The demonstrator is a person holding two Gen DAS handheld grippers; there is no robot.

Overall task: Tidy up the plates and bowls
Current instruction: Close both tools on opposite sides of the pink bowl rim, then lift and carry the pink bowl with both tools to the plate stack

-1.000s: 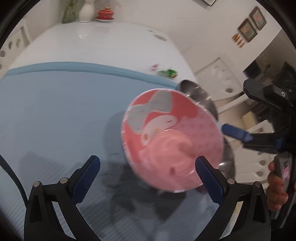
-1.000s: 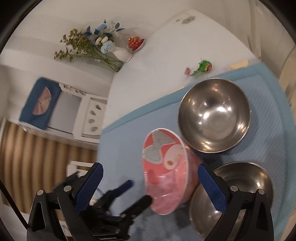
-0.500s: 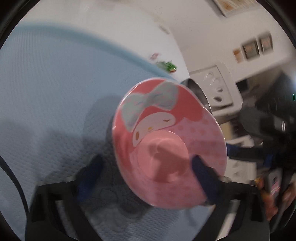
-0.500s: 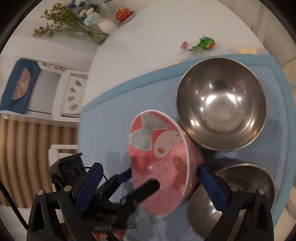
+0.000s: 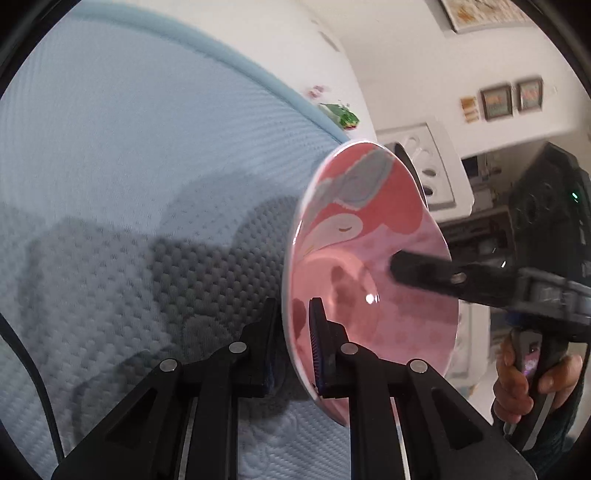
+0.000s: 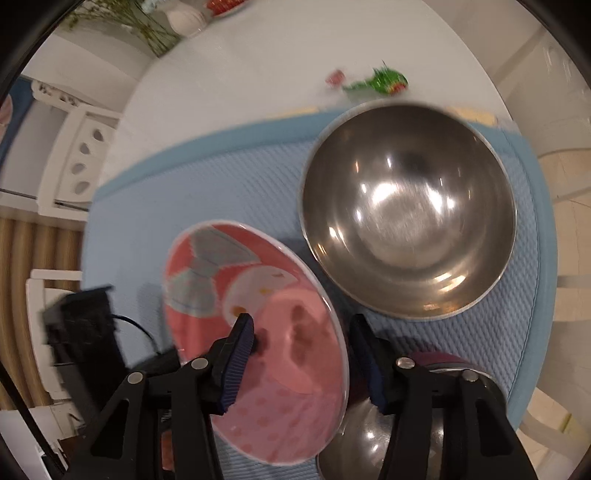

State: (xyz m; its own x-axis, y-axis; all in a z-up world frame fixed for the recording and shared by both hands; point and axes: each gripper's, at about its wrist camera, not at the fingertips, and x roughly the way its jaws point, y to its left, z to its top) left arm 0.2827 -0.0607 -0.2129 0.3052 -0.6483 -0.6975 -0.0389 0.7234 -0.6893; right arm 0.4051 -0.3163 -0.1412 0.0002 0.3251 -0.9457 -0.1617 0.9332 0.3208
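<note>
The pink plastic bowl with a cartoon bunny and a grey bow [image 5: 373, 266] stands tilted up on its edge, over the blue bumpy mat [image 5: 122, 155], near the mat's right side. The left gripper [image 5: 293, 328] is clenched on the bowl's rim, one finger inside the bowl & one behind it. The right gripper [image 6: 301, 354] reaches over the same bowl. Its jaws are closing, w/ the bowl's rim between them. One blue pad sits on the inside of the bowl, the other pad is behind the rim; can't tell if both pads press yet.

Just beside the pink bowl, toward the mat's far right corner, sits a big shiny steel bowl [image 6: 408, 218], open side up. A 2nd steel bowl [image 6: 373, 443] is at the mat's near right edge, partly hidden under the right gripper.

The mat lies on a white table [image 6: 258, 70]. Past the mat's far edge are a green candy wrapper [image 6: 384, 81] & a small red candy [image 6: 334, 78]. A white vase w/ dry flowers [image 6: 184, 18] stands at the table's far end.

A hand [image 5: 532, 376] holds the right gripper's handle.
</note>
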